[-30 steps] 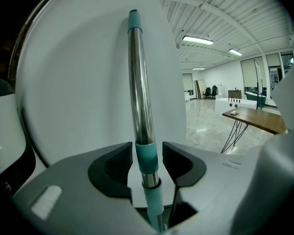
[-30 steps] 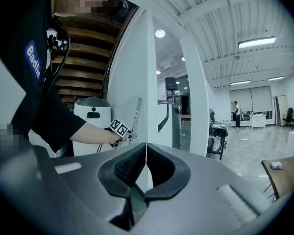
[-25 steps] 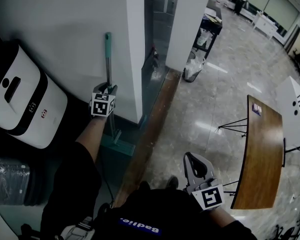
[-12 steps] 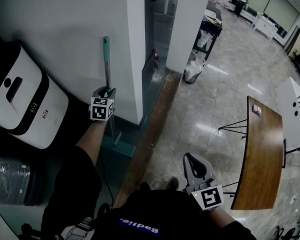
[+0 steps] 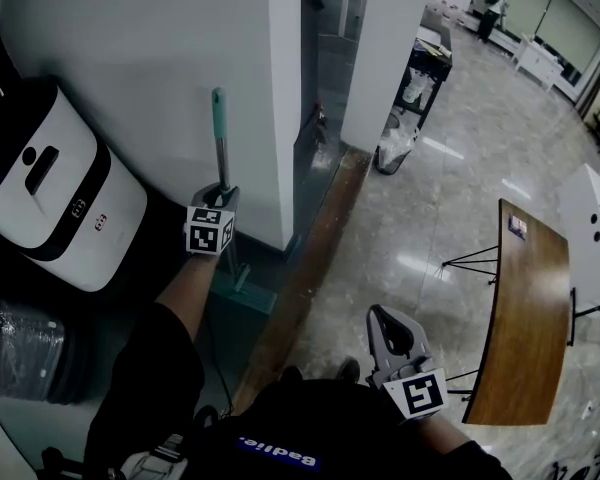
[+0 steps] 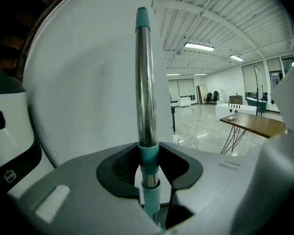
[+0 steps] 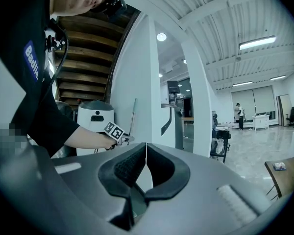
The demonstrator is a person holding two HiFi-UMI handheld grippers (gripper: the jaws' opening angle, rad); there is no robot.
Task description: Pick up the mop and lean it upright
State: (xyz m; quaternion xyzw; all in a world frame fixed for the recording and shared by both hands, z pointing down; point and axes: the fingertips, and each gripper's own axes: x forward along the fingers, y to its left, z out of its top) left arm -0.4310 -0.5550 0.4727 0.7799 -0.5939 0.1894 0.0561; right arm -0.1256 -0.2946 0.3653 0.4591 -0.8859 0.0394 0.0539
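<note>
**A:** Mop (image 5: 220, 153) (image 6: 145, 82), the one with the steel handle and teal tip: where does it stand?

**B:** Upright, close in front of the white wall (image 5: 130, 68). Its flat teal head (image 5: 242, 290) is down on the floor at the wall's foot. Whether the handle touches the wall, I can't tell.

**A:** What holds it?

**B:** The left gripper (image 5: 221, 190) (image 6: 148, 165). Its jaws have just been closing, with the handle between them, and they now grasp it at a teal collar, one pad on each side. The teal tip rises well above the grip.

**A:** And the other one?

**B:** The right gripper (image 5: 380, 318) (image 7: 145, 153) hangs low, near the person's body and well apart from the mop. Its jaws are clenched together, pad against pad.

**A:** What's around?

**B:** A white box-shaped appliance with black trim (image 5: 40, 203) stands left of the mop, against the same wall. Off to the right, on the glossy stone floor (image 5: 430, 208), there's a brown wooden table with a curved top (image 5: 525, 308) on thin black legs.
</note>
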